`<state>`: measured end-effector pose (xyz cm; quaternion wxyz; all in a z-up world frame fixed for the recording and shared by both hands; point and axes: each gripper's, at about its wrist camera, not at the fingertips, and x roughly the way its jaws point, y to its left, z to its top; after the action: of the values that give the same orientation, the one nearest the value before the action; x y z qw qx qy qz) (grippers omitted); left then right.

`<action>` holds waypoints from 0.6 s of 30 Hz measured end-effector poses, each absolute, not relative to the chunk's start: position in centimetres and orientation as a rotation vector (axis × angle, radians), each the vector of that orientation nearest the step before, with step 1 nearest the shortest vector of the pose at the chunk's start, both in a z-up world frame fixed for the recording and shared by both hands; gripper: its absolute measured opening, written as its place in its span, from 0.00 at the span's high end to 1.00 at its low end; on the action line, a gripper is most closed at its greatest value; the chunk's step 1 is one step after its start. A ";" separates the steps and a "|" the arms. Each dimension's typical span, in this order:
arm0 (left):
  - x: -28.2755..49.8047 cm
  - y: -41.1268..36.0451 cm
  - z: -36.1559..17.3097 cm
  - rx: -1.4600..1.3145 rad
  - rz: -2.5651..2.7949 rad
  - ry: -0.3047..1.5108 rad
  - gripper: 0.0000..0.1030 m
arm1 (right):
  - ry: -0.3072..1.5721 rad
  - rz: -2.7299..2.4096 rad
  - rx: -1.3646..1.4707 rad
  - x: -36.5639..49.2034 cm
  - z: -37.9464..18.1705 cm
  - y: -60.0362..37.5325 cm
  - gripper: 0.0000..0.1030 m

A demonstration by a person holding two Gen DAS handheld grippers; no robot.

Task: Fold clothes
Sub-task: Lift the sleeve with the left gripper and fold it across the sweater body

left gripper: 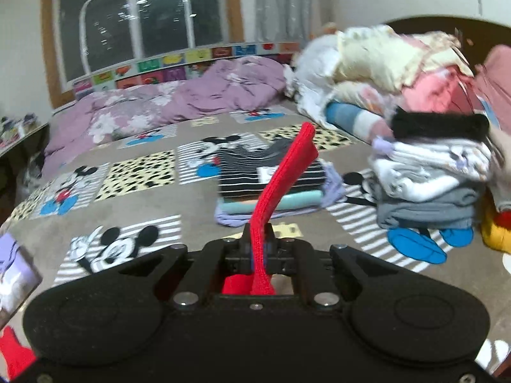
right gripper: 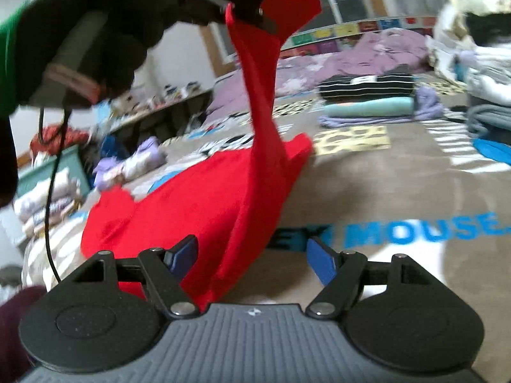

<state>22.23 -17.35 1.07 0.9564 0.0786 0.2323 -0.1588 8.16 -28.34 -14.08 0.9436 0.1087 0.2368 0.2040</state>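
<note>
Plainly, the left hand-held gripper (left gripper: 258,236) is clenched on a strip of the red garment (right gripper: 204,198), the knit edge standing up past its fingers and the rest trailing down behind them. Seen from the right wrist view, that pinched edge is held high while the cloth hangs in a twisted band and spreads in a loose heap on the bed (right gripper: 383,191). The right hand-held gripper (right gripper: 252,263) is released, its blue pads (right gripper: 322,263) wide apart, and a hanging fold of the red cloth lies between and just below them without being gripped. By its look the garment is light, soft and limp: it sags under its own weight, will not hold a shape, and should not slip from a firm pinch on its ribbed texture. A hem or seam seems the better place to take hold, since a pinch in mid-cloth would only bunch it; the fold near the open pads looks within easy reach. Farther off on the bed sit a striped folded stack (left gripper: 271,175) and a taller grey-and-white pile (left gripper: 431,185).
</note>
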 end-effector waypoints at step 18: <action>23.2 -4.5 0.4 0.045 -0.263 0.504 0.97 | 0.496 0.411 -0.156 6.0 -15.4 -20.8 0.45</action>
<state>23.22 -4.50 0.44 0.9596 0.0220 0.2488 -0.1295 6.03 -20.81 -15.39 0.9456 -0.0767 0.2435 0.2018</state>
